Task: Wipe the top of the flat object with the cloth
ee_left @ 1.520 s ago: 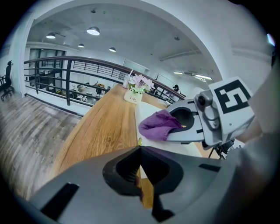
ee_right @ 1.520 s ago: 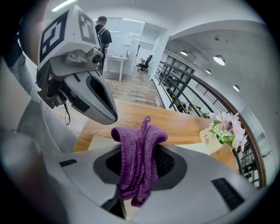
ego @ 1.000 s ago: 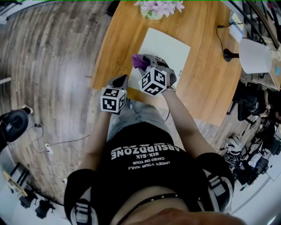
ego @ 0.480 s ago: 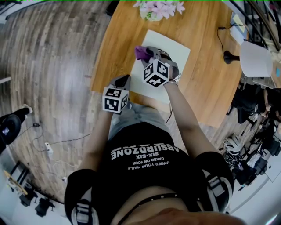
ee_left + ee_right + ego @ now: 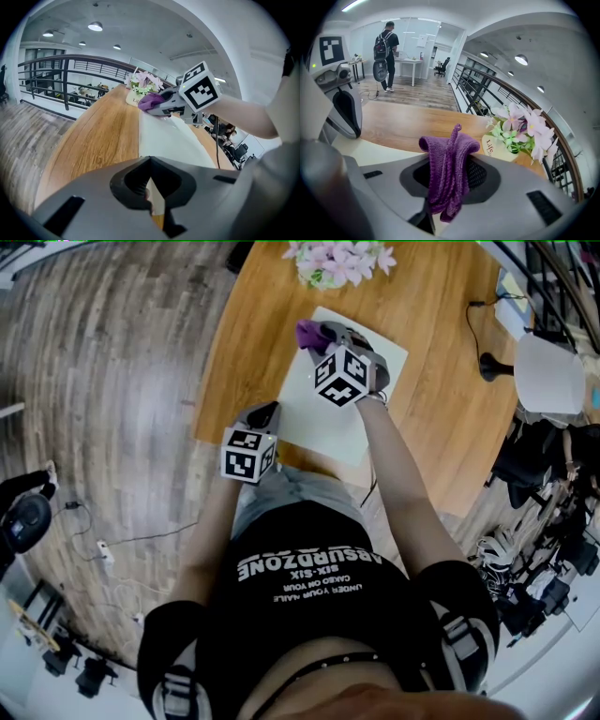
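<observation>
A white flat board (image 5: 361,423) lies on the wooden table (image 5: 441,418). My right gripper (image 5: 321,334) is shut on a purple knitted cloth (image 5: 306,332) and holds it at the board's far left corner, close to the flowers. In the right gripper view the cloth (image 5: 447,164) hangs bunched between the jaws of the right gripper (image 5: 447,192). My left gripper (image 5: 267,412) sits shut at the board's near left corner, by the table's front edge. From the left gripper (image 5: 151,190) I see the board (image 5: 164,140), the cloth (image 5: 149,101) and the right gripper (image 5: 158,104) beyond.
A pot of pink flowers (image 5: 339,261) stands just past the board's far edge and shows close in the right gripper view as flowers (image 5: 518,133). A black lamp base with cable (image 5: 487,360) and a white shade (image 5: 548,371) are at the right. A person (image 5: 385,49) stands far off.
My right gripper has slid the cloth across the board away from me, toward the flowers. The left gripper has stayed by the near corner.
</observation>
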`<state>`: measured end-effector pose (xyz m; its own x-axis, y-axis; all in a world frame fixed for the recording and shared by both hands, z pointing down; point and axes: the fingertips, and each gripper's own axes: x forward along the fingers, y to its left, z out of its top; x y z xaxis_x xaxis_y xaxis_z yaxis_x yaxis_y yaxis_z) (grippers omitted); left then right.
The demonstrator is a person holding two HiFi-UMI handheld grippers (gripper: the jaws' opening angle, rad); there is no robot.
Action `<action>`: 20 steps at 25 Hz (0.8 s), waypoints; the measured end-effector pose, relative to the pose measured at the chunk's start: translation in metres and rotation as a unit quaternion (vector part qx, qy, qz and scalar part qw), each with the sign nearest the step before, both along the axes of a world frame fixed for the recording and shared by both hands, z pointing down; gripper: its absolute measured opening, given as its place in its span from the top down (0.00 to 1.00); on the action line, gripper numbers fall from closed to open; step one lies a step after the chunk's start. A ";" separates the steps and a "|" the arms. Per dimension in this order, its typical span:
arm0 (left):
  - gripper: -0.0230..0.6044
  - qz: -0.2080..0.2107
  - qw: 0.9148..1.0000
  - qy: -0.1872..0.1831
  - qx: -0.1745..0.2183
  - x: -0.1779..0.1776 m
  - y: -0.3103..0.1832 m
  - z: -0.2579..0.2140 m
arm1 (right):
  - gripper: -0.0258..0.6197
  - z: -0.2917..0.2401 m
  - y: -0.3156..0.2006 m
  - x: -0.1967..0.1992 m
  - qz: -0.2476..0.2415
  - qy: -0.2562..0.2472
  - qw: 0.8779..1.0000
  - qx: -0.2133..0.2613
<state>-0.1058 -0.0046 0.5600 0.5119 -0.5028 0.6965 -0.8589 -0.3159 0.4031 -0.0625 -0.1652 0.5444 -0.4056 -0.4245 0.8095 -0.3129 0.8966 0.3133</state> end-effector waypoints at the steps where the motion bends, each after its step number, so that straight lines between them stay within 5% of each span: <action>1: 0.94 0.000 1.000 -0.001 -0.001 0.000 -0.001 0.001 | 0.77 0.000 -0.008 0.003 0.005 0.000 1.000 0.001; 8: 0.94 0.006 1.000 -0.005 -0.011 0.001 -0.002 0.003 | 0.77 0.003 -0.051 0.023 0.035 0.000 0.999 -0.004; 20: 0.94 0.016 1.000 -0.004 -0.020 0.002 -0.002 0.006 | 0.77 0.008 -0.051 0.023 0.073 -0.034 0.997 0.008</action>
